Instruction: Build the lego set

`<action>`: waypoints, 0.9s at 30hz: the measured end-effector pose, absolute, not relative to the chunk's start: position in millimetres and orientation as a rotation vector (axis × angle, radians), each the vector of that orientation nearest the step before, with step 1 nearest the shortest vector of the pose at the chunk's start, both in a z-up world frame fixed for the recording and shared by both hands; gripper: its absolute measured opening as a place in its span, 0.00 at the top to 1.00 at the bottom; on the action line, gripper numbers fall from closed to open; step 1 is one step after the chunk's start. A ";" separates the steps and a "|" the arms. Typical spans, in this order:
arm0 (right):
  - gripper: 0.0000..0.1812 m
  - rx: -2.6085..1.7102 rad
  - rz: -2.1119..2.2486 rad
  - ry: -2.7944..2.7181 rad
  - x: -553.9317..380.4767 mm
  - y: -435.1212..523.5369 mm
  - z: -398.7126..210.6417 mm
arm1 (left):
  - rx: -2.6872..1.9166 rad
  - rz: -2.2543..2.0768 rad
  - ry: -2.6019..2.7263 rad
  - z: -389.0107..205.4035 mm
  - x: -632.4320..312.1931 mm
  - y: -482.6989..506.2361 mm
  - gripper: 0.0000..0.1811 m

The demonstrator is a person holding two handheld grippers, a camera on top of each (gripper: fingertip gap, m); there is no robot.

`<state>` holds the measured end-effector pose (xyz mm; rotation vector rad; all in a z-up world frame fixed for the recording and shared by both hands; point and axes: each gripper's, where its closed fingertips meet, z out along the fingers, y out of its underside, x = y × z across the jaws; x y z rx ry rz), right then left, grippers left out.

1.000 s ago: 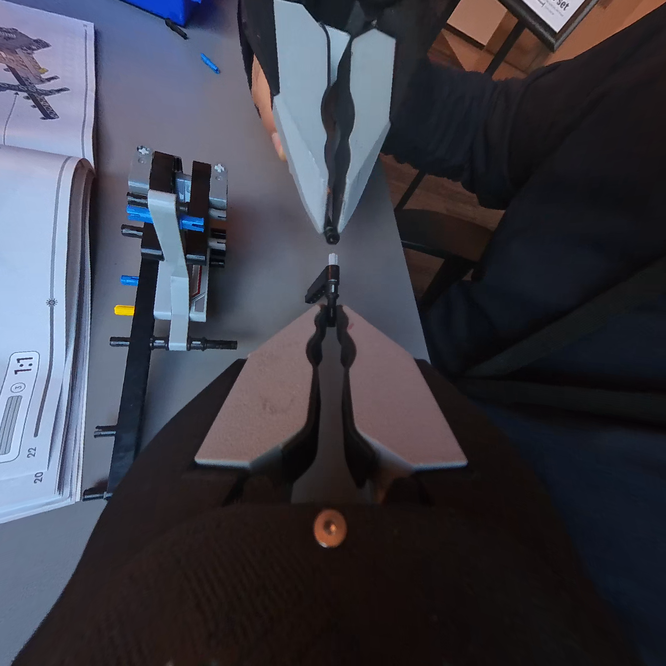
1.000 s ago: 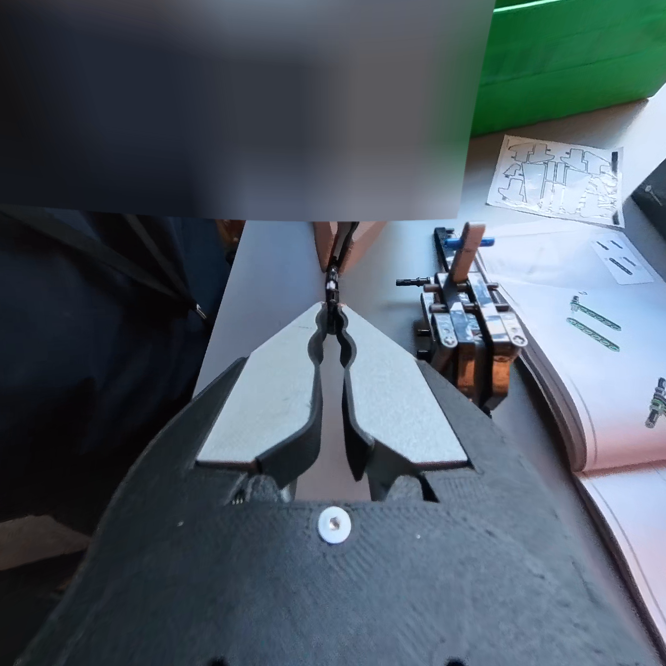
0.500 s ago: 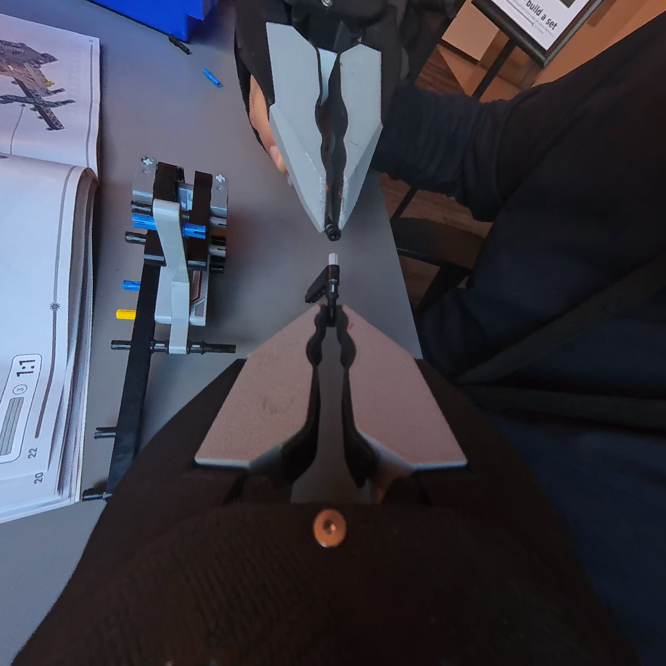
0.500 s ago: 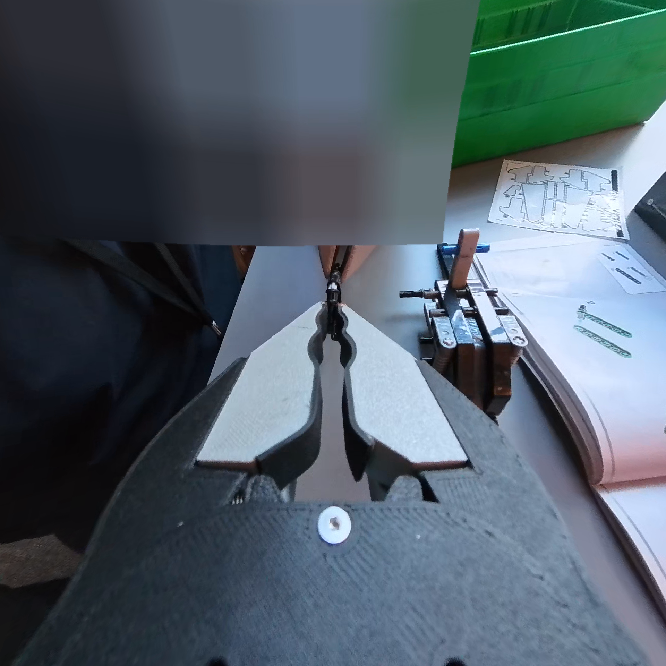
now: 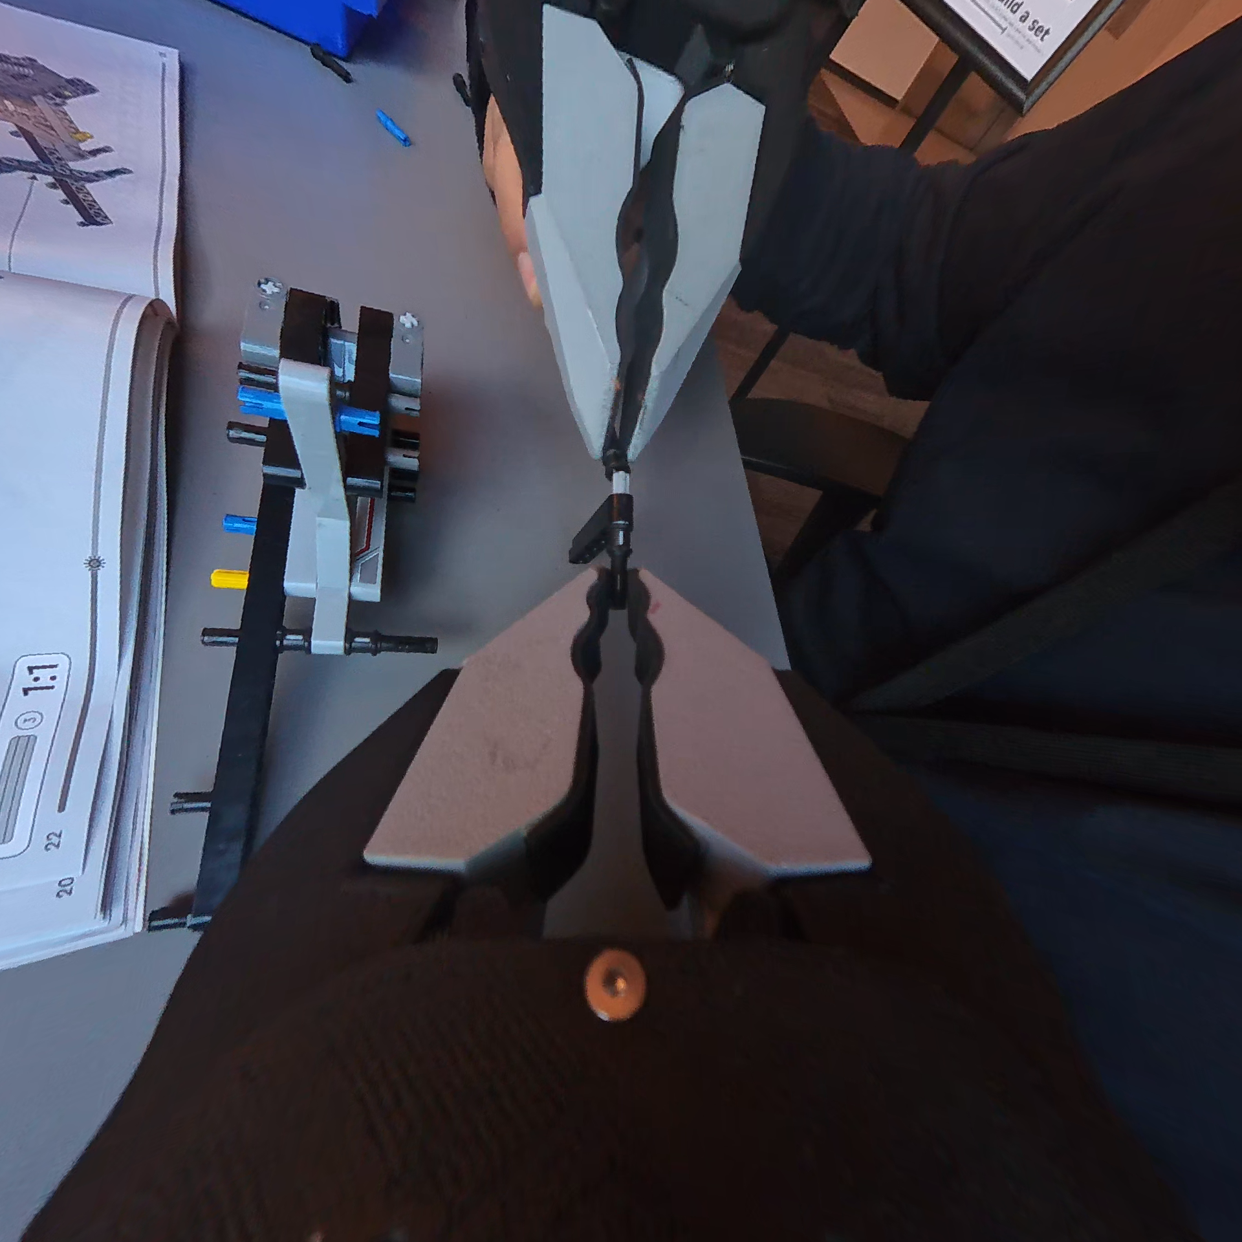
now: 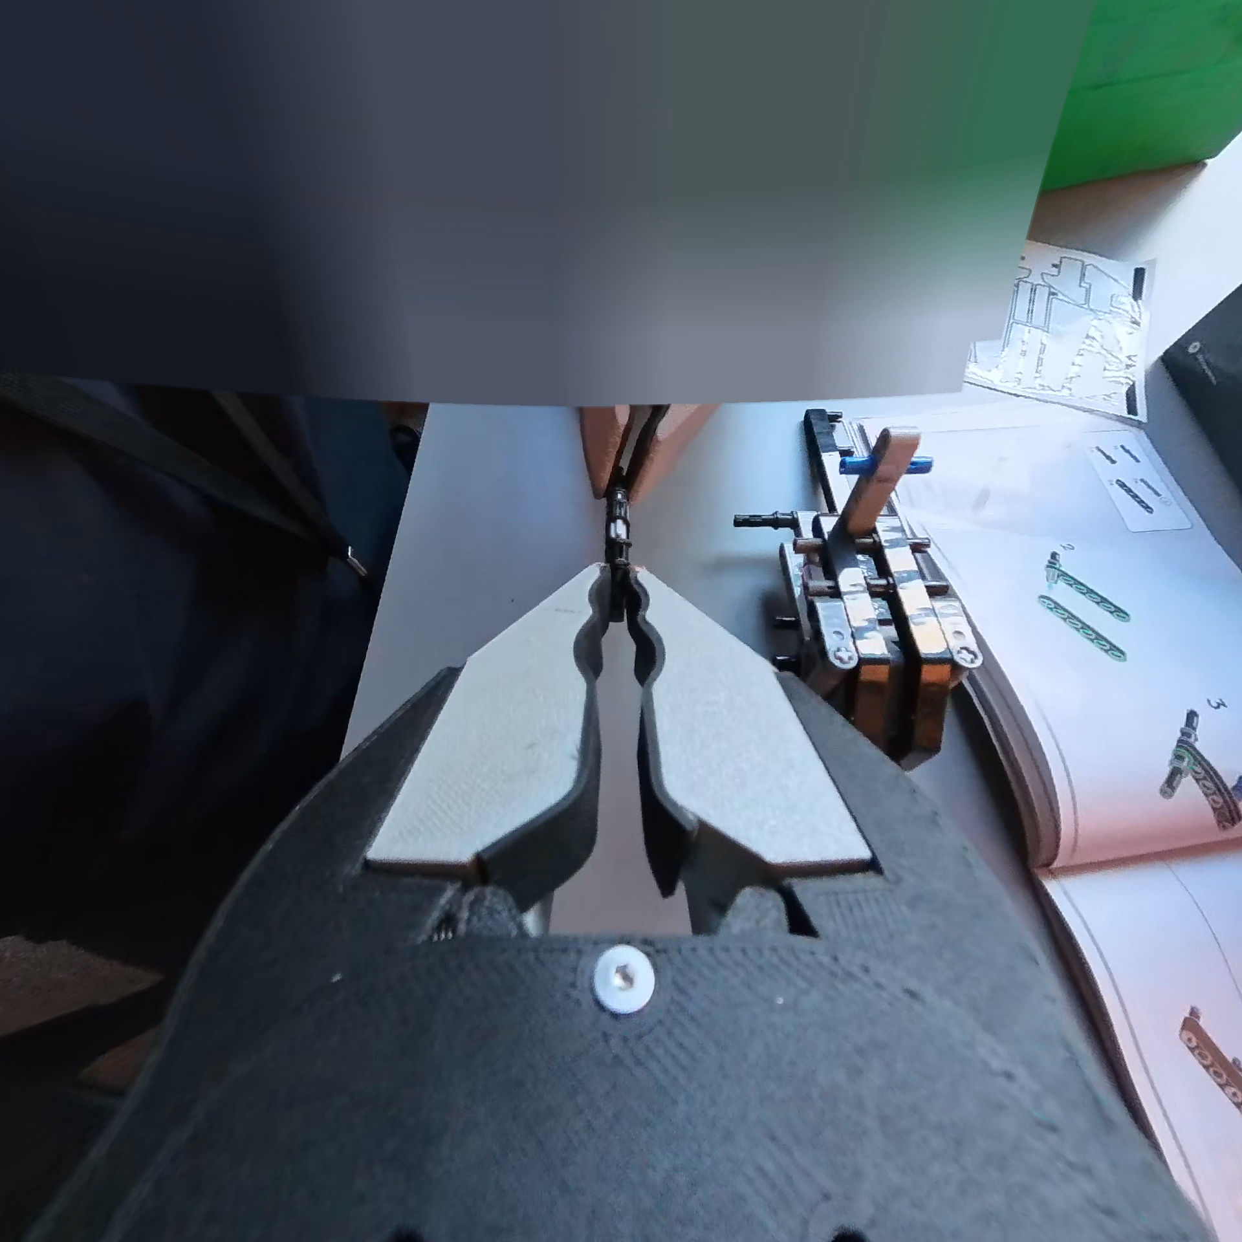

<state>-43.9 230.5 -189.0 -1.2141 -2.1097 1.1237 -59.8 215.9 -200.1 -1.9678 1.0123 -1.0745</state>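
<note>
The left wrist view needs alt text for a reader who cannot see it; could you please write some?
Two closed grippers meet tip to tip above a grey table: the left gripper pinches a small black connector assembly, whose white tip meets a black piece in the right gripper. A partly built model and an open instruction booklet lie to the left.

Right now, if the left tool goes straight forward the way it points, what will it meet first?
The left tool is shut on a small black connector piece whose white tip points ahead. First in that line is the black pin gripped by the right tool, tip to tip; they look nearly touching, though depth is unclear.
</note>
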 end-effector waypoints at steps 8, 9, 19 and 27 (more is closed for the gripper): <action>0.99 -1.231 1.046 -2.149 -44.6 230.7 -191.3 | -1.977 -1.067 1.016 -201.7 -60.0 215.7 0.98; 0.99 -1.237 1.042 -2.156 -44.8 230.9 -191.2 | -1.978 -1.069 1.016 -201.8 -60.0 215.7 0.98; 0.99 -1.247 0.866 -2.296 -47.3 232.1 -194.2 | -2.017 -1.048 1.008 -206.7 -62.3 217.3 0.99; 0.99 -1.223 0.593 -2.490 -49.3 237.8 -200.3 | -2.050 -1.033 1.009 -210.8 -62.8 216.9 0.99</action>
